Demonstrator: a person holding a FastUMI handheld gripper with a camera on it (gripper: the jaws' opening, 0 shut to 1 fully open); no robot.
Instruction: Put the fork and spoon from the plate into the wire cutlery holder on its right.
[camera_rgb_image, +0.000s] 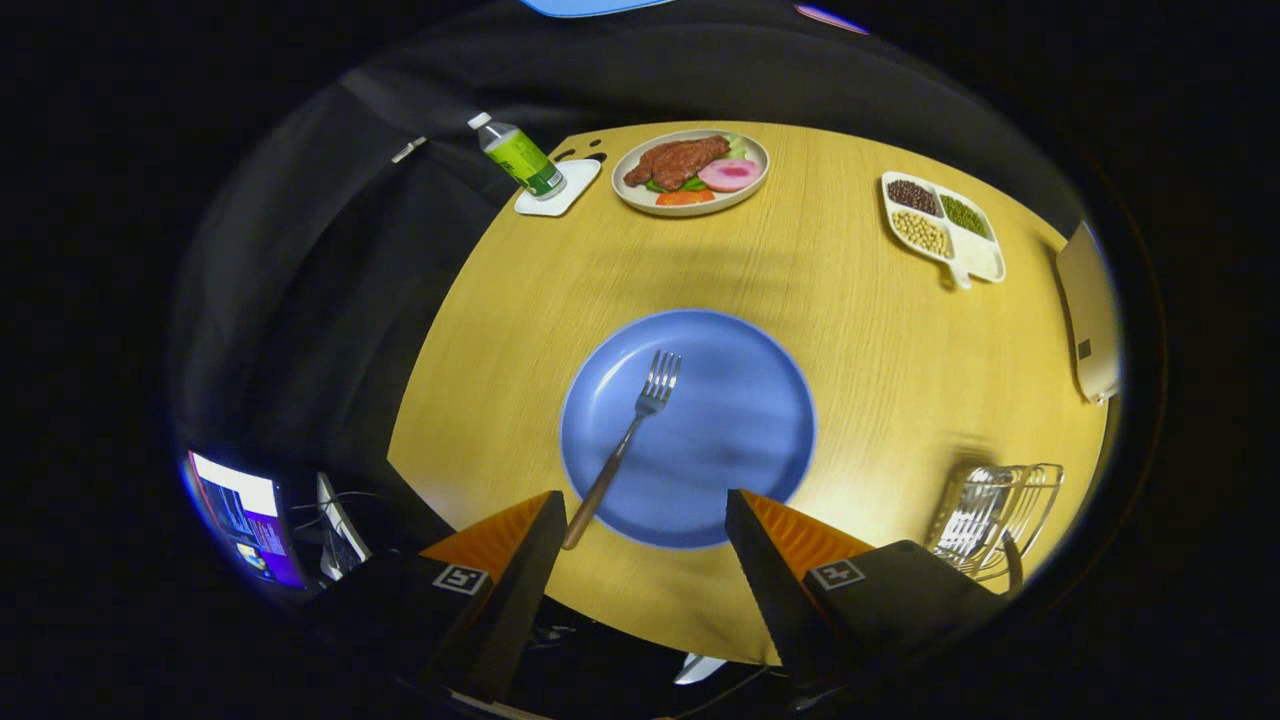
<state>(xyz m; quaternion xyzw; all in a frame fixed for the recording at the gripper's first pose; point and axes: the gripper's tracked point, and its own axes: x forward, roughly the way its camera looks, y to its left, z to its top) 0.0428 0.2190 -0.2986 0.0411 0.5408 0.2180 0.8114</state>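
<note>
Wood-handled metal fork (628, 440) lies on round blue plate (688, 428), mid-bench. Silver wire cutlery holder (992, 518) at bench's right edge; contents unclear. Gripper (645, 530) jaws spread, empty. Fork transfer pending.

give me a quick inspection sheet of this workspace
surface: round wooden table, bare between items
job's things: fork lies on the blue plate, handle past the rim toward the fingers; wire cutlery holder right of the plate, a dark handle seems to stand in it; spoon nothing seen on plate
clutter: food plate, bottle on a coaster, divided bean tray
grippers: gripper open, empty, above the plate's near rim
cables: some by the monitor
surroundings: black cloth wall
</note>
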